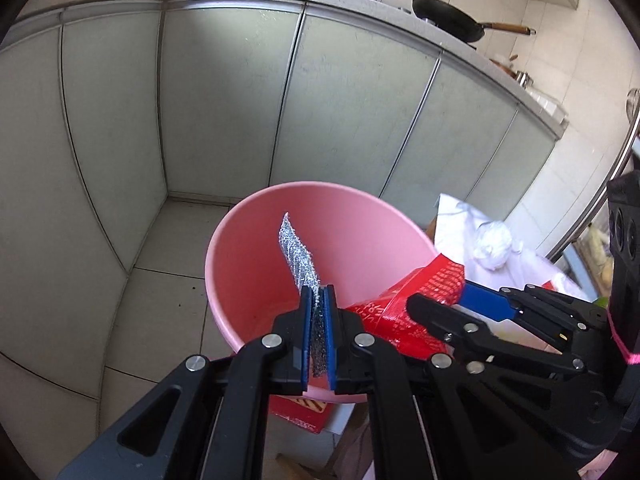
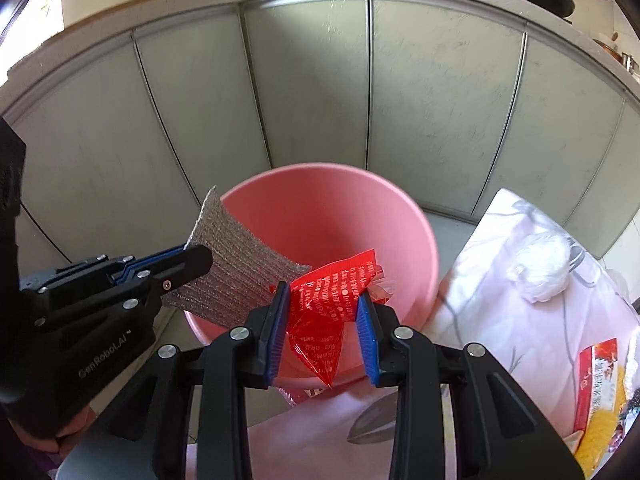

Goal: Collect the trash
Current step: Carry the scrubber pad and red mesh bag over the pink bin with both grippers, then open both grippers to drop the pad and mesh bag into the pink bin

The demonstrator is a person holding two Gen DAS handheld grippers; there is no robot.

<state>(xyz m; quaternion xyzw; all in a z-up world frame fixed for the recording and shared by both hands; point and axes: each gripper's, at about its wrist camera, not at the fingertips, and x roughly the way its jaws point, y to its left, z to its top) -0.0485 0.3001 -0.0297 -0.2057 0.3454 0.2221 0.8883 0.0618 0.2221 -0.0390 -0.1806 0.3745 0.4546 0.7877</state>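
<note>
I'm over the round pink plastic bucket (image 2: 328, 216) now, which stands on the tiled floor in front of the pale green cabinet doors (image 1: 224, 96), its mouth wide open below both tools. Just right of it is the surface under a white floral cloth (image 2: 500, 280), and a crumpled white plastic wad (image 2: 540, 268) lies there, well apart from the bucket; I judge that one is for a later trip.

My left gripper (image 1: 318, 300) is clamped tight on the flat silver mesh scouring pad (image 1: 298, 254), pinching it edge-on so most of the pad pokes out over the bucket's inside. My right gripper (image 2: 324, 300) sits at a narrow spread, squeezing the crinkly red printed plastic wrapper (image 2: 336, 292), whose tip hangs over the near rim.

The step I read here is the drop. To do it well, I'd want both pieces fully past the near rim before letting go. The wrapper is light and may cling to a pad or flutter outside, so I'd open wide and low. The scouring pad is stiffer and should fall straight. I'd release one at a time so the tools don't bump, as they're close beside each other.
</note>
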